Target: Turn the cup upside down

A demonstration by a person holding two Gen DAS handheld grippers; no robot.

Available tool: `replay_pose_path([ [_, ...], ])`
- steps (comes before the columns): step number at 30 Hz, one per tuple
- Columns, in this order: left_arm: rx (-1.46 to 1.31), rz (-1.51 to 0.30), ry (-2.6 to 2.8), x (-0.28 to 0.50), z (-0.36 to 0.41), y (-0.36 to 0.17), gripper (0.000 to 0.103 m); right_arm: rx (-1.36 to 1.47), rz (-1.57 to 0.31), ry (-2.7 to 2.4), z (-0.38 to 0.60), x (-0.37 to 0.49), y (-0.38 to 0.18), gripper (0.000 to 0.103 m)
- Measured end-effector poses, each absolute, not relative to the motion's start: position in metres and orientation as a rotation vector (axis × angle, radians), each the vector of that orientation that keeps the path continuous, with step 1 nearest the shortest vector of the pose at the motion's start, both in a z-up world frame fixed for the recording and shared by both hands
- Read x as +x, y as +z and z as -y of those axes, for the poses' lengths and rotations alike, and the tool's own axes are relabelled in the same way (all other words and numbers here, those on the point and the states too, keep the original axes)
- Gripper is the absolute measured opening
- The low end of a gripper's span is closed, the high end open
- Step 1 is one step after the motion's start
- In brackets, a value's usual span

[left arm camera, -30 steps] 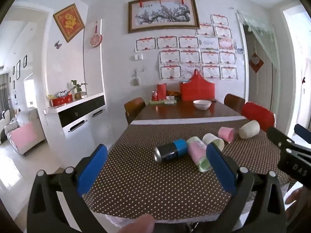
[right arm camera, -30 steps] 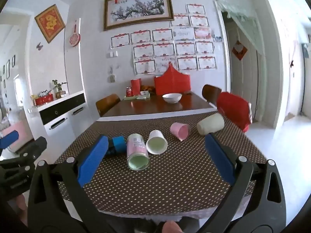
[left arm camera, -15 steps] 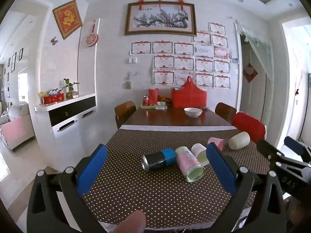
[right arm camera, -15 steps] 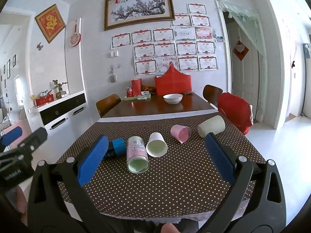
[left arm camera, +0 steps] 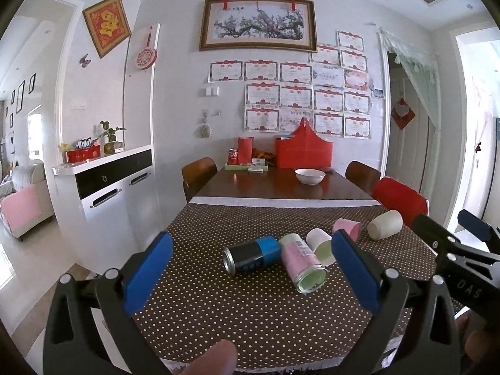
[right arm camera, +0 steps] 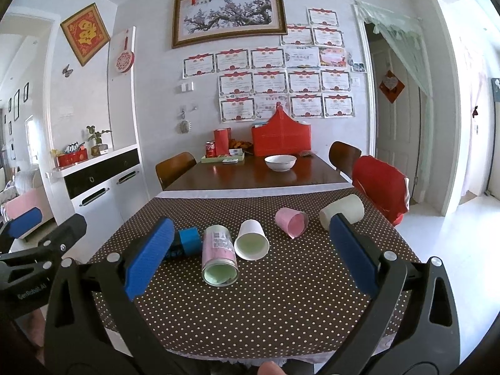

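Five cups lie on their sides in a loose row across the middle of the bench [right arm camera: 281, 312], on its dotted brown cloth. From left to right in the right wrist view: a black and blue cup [right arm camera: 184, 242], a tall pink cup [right arm camera: 218, 256] with its pale green mouth facing the near edge, a white cup [right arm camera: 251, 240], a small pink cup [right arm camera: 292, 222], and a cream cup [right arm camera: 342, 211] near the far right corner. None stands on its rim yet, so no flip is done.

The main risk is rolling. Each cup is round and rests on its side, so a finger that meets it off-centre could push it away instead of trapping it. The black and blue cup, the tall pink cup and the white cup lie close together (whether they touch is hard to tell), so reaching for one may knock its neighbour. The cream cup lies near the bench's right side and could roll off if bumped. A paper-like cup may also crush under a hard squeeze.

The right hand-held gripper [right arm camera: 251, 261] is spread wide, holding and touching nothing, poised above the near edge. The left hand-held gripper [left arm camera: 251, 276] is likewise spread wide and empty, hovering to the left of it.
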State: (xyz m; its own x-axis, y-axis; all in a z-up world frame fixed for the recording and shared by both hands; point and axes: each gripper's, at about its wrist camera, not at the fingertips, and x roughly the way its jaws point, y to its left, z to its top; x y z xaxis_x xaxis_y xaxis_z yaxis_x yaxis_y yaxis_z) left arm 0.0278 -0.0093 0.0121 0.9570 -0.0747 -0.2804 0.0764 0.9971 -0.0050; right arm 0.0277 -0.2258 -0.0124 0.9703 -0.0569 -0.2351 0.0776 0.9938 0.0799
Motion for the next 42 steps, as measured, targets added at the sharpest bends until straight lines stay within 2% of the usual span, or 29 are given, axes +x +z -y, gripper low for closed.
replay_pose_path([
  [42, 0.019, -0.278, -0.079, 0.0269, 0.008, 0.0167, 0.099, 0.076, -0.214, -0.066, 0.2207, 0.0251, -0.0045, 0.098],
])
